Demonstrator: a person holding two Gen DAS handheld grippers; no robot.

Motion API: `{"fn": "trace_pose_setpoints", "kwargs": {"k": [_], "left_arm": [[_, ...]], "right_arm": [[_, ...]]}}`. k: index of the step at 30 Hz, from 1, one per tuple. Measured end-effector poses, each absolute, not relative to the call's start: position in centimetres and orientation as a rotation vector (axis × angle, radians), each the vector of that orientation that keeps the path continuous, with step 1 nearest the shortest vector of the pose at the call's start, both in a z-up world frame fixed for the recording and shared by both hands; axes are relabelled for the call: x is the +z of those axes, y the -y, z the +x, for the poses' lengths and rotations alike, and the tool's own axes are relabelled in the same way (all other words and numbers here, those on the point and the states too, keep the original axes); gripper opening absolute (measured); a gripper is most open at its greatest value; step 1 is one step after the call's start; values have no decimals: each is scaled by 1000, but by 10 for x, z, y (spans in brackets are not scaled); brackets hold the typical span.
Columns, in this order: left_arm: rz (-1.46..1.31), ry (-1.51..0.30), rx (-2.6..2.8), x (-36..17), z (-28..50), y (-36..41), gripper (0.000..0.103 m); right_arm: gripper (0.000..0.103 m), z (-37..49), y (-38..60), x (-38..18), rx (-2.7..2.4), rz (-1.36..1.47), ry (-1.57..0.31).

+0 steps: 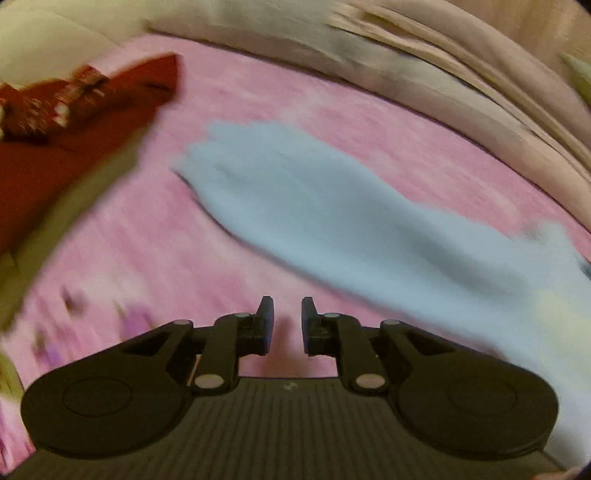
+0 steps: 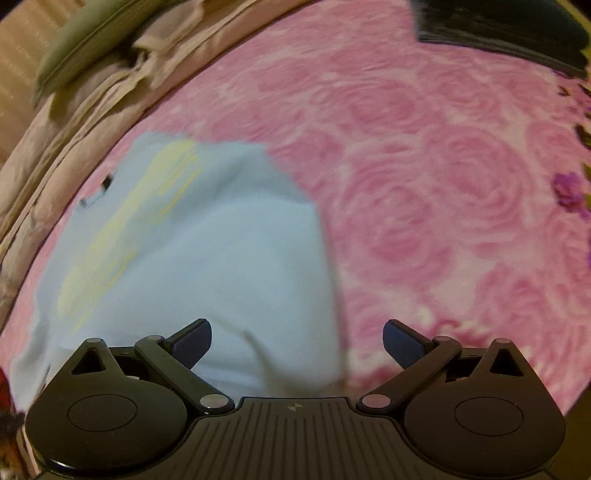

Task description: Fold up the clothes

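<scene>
The pale blue cloth garment (image 2: 207, 251) lies spread on a bed covered by a pink sheet printed with large roses (image 2: 424, 192). In the right wrist view it fills the lower left of the picture, with a faded yellow print (image 2: 122, 236) running across its upper left part and a small dark tag (image 2: 98, 192) at its far edge. In the left wrist view the same garment (image 1: 332, 214) stretches as a long blurred band from the middle of the picture to the right edge. A rumpled beige bedcover (image 1: 424, 74) is bunched along the far side of the pink sheet, and in the right wrist view an olive-green cushion (image 2: 85, 44) lies on top of it. A dark red patterned garment (image 1: 74, 110) lies at the left of the left wrist view, well apart from the blue one. A dark folded cloth (image 2: 509, 29) lies at the top right corner of the right wrist view, also well apart from the blue garment.

The right gripper (image 2: 297, 345) hangs over the near edge of the blue garment, its jaws spread wide and empty; the left pad is over the blue cloth and the right pad over the pink sheet. The left gripper (image 1: 287, 325) hangs over bare pink sheet just beside the blue garment, its jaws drawn close with a narrow gap between them and nothing held.
</scene>
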State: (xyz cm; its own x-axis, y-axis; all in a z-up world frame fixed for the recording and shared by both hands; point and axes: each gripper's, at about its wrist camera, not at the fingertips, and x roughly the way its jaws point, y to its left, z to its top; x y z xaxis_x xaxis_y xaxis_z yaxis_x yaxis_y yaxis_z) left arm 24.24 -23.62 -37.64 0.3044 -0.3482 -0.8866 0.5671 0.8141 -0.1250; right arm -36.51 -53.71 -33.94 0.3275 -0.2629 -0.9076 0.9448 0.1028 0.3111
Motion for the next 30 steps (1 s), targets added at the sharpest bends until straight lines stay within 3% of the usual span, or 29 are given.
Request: {"fn": "trace_pose_setpoints", "kwargs": {"k": [5,11,18,21,23,25,27,30], "left_arm": [[348,-1228,-988,-358,119,262,18],[637,-1094,-1363,-344,-29,316,37],[733,-1103,-1602,-350,-143,358,45],[746,-1162,-1648,-362,-181,373,59],[769,-1195,-1638,-371,-204,380,61],[834,-1199,-1578,-387,-222,389,57],[903,-1168,-1493,-402,-225,393,9],[726,-1222,-1446,-386,-179,386,8]], "right_arm": [[101,-402,543,-358,-1103,1241,-759],[101,-440,544,-364,-1143,1304,-743],[101,-503,571,-355,-1212,1260,-728],[101,-531,582,-355,-1242,1269,-716],[101,-545,588,-357,-1251,1279,-716],[101,-555,593,-359,-1259,1285,-718],[101,-558,596,-363,-1260,1286,-722],[101,-553,601,-364,-1232,1270,-716]]}}
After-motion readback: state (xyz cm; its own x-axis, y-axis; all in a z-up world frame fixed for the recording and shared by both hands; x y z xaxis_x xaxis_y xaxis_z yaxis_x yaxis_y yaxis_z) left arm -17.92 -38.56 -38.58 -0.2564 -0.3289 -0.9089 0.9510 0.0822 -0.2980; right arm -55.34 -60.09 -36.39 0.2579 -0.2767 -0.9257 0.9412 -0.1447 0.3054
